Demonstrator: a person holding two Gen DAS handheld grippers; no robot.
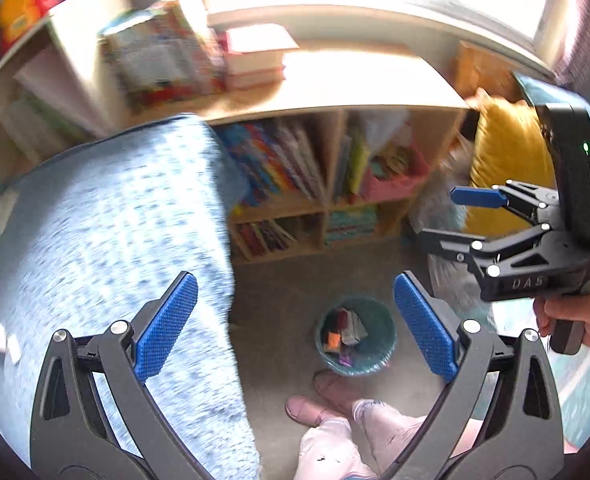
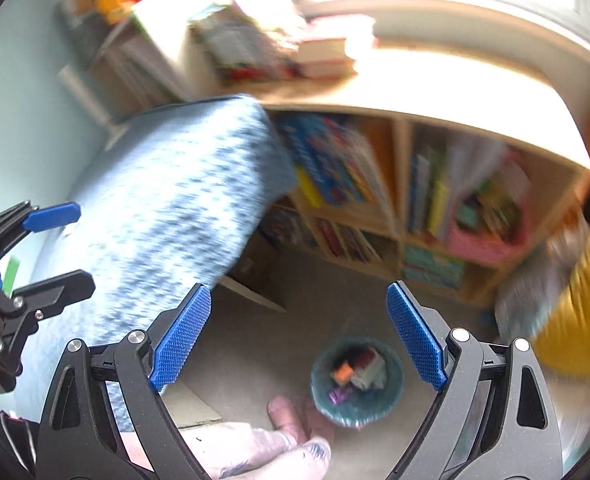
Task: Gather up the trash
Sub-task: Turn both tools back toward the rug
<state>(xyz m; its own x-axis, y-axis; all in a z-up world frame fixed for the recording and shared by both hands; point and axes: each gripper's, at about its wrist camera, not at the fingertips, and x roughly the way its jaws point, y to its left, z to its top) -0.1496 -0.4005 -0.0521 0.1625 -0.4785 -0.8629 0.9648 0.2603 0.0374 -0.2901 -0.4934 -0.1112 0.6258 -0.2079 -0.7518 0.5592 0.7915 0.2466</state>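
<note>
While both tools hang released and empty, left tool and right tool, the teal trash bin sits on the carpet at six o'clock of the bookshelf, holding wrappers.

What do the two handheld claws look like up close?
Both match: the left claw and right claw have black skeletal linkage arms with silver pivot bolts and blue cross-hatched finger pads. Seen from the left wrist, the right claw's body reads "DAS" and shows a small green light.
</note>
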